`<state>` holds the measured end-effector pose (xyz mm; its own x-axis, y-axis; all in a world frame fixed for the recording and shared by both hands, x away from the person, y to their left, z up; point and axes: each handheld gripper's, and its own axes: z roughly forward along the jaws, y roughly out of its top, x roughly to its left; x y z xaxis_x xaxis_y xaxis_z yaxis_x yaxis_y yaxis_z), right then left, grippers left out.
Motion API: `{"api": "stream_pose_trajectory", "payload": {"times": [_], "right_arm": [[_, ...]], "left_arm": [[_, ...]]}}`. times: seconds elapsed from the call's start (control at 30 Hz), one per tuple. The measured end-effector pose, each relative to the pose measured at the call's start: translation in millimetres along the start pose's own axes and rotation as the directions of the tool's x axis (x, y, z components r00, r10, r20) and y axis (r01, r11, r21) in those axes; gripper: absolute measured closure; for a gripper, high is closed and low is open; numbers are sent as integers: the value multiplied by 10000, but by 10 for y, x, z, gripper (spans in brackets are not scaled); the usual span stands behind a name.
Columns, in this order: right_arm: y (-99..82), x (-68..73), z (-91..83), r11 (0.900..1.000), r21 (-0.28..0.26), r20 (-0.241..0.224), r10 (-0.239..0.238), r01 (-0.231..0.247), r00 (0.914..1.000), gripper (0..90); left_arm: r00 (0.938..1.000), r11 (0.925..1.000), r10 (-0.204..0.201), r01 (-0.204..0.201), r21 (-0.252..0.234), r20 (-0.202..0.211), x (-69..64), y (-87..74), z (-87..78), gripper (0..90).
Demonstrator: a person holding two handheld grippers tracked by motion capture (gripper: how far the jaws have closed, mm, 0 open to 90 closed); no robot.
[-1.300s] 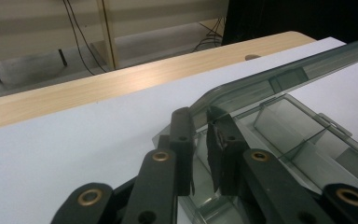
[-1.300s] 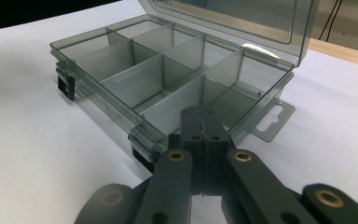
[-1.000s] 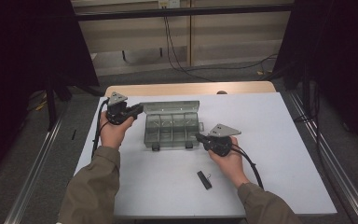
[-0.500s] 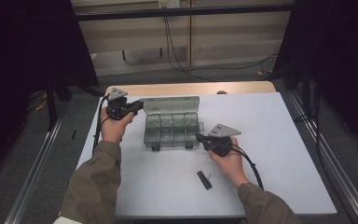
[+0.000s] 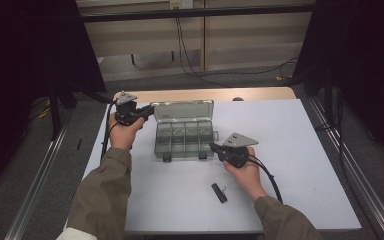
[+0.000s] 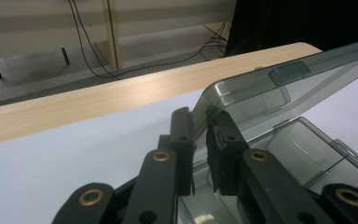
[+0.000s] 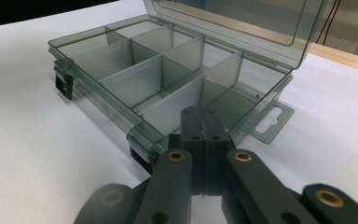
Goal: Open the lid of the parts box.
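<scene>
A clear grey compartment box (image 5: 184, 142) lies open in the middle of the white table, its lid (image 5: 182, 111) raised at the far side. My left gripper (image 5: 151, 111) is shut on the lid's left corner; in the left gripper view the lid (image 6: 270, 93) edge runs between the two pads of the left gripper (image 6: 200, 119). My right gripper (image 5: 213, 146) is shut with nothing between its pads, tips at the box's front right corner. In the right gripper view the right gripper (image 7: 200, 112) points at the box (image 7: 135, 70), whose several compartments look empty.
A small black object (image 5: 219, 192) with a wire loop lies on the white table (image 5: 305, 150) near the front, by the right hand. A wooden strip (image 5: 205, 94) runs along the far edge. Cables lie on the floor beyond.
My left gripper has shifted slightly toward the far side with the lid's corner in it. The right gripper has stayed put.
</scene>
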<state>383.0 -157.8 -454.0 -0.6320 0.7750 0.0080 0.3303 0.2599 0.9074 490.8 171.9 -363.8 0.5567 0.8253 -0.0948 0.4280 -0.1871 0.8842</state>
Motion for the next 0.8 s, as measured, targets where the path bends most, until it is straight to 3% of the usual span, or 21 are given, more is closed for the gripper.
{"api": "stream_pose_trajectory", "payload": {"times": [0.8], "right_arm": [[-8, 3, 1, 10000, -54, 30, -28, 28, 10000, 900]], "left_arm": [[9995, 9997, -256, 255, -42, -176, 68, 30, 137, 823]]}}
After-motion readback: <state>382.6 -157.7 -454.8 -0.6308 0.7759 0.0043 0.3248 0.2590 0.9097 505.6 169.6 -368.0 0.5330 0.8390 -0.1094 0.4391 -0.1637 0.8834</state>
